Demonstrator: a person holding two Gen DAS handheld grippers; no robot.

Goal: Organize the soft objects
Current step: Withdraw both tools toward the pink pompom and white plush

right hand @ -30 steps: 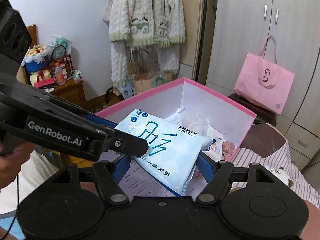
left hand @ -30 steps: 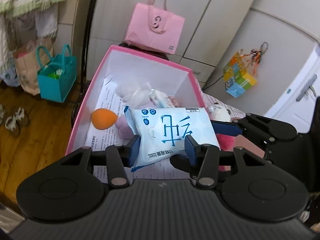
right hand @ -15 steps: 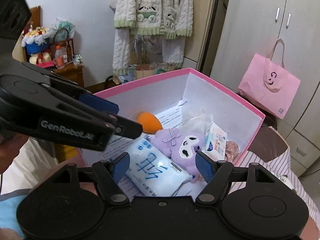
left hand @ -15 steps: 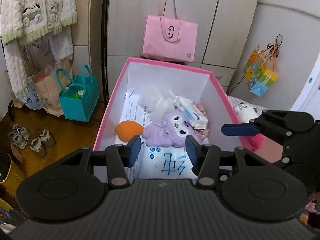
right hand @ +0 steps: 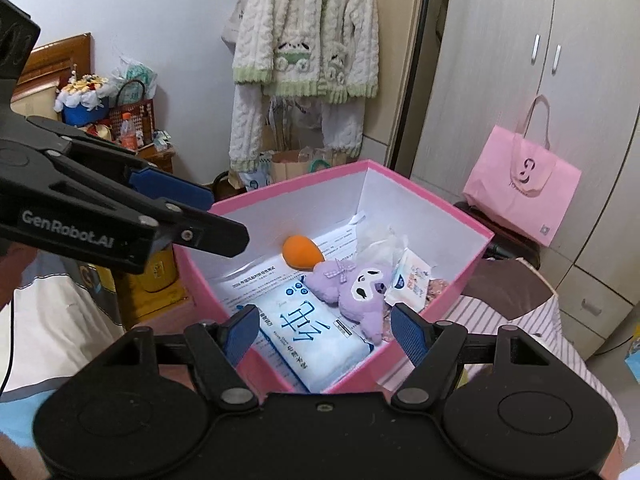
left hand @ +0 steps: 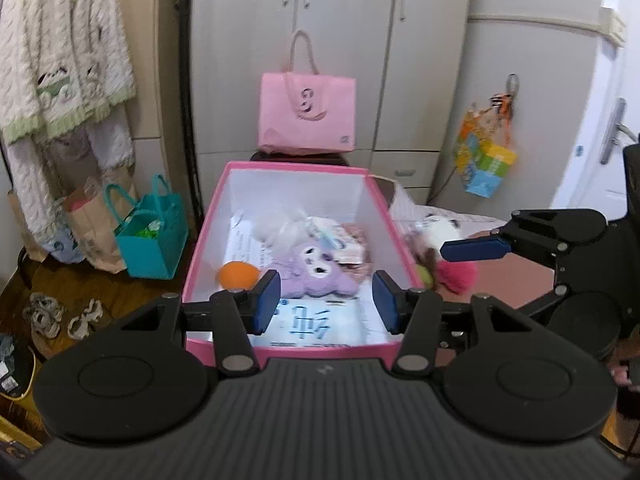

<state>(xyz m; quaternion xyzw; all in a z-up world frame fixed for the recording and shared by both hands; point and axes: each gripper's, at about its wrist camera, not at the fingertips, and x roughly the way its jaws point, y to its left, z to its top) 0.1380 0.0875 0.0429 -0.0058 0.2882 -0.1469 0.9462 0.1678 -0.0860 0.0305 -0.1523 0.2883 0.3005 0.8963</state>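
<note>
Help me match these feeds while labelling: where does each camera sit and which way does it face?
Left wrist: on the left gripper, facing the wardrobe along the pink box; right gripper at right.
Right wrist: on the right gripper, facing the box's corner; left gripper at left.
Shared: box, purple plush, wipes pack, pink bag.

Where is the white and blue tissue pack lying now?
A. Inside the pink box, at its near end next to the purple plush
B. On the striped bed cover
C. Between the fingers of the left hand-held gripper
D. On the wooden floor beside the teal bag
A: the tissue pack lies flat on the paper inside the pink box, beside the purple plush, and no gripper holds it.
</note>
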